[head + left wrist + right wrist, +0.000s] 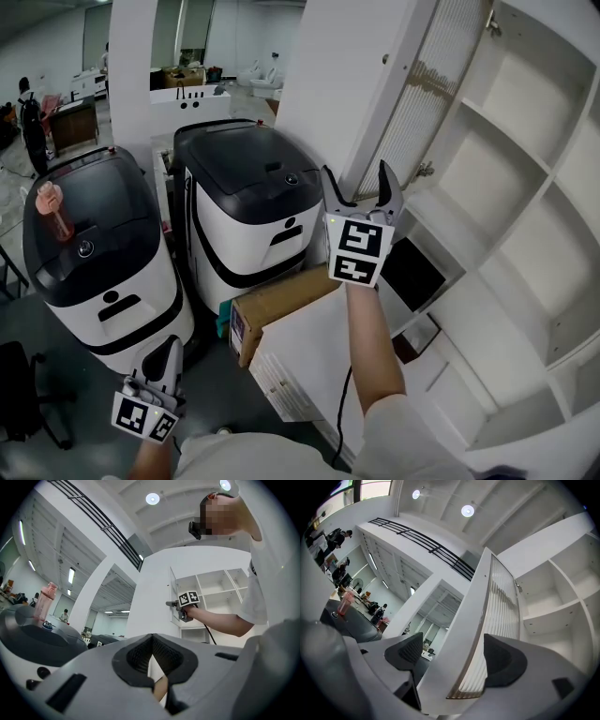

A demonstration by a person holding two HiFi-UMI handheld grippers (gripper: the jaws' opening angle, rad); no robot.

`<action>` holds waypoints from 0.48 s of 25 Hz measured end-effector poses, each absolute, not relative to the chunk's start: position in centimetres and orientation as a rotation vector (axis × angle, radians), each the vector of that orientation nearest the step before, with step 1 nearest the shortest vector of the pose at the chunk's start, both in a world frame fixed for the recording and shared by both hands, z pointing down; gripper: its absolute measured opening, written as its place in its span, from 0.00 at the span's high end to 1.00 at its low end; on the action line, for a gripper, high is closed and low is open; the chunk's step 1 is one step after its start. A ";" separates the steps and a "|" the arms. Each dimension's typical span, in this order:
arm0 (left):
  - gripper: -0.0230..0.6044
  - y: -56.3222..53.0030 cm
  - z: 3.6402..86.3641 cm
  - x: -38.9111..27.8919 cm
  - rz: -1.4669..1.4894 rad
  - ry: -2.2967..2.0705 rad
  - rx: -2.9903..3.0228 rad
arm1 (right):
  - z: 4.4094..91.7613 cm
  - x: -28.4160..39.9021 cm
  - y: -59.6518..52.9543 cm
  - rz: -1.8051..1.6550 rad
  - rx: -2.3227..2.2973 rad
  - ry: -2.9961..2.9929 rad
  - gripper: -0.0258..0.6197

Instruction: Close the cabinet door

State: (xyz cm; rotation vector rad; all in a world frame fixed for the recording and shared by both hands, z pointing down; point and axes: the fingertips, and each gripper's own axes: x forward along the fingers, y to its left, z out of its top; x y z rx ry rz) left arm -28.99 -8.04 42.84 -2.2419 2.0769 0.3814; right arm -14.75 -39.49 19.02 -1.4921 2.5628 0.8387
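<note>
Cabinet door (464,634) edge sits between right tool's (357,180) wide-open jaws, ungripped.

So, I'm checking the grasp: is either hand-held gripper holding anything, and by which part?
Nothing is gripped. The right hand-held gripper straddles the cabinet door at its lower edge, jaws open, not pinching it; the left hand-held gripper is shut, empty.

Grey floor (234,398) bears two machines (98,272) (248,202) — side by side.

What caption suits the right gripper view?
Open right tongs straddle the lower edge of the open cabinet door beside shelves.
</note>
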 end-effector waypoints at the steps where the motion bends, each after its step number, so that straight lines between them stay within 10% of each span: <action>1: 0.96 -7.8 42.9 -29.3 0.384 2.088 -2.232 | 19.0 -14.8 -39.6 0.837 -1.500 2.556 0.39; 12: 0.96 -5.5 43.9 -30.9 0.405 2.178 -2.158 | 19.5 -15.1 -42.2 0.797 -1.574 2.542 0.39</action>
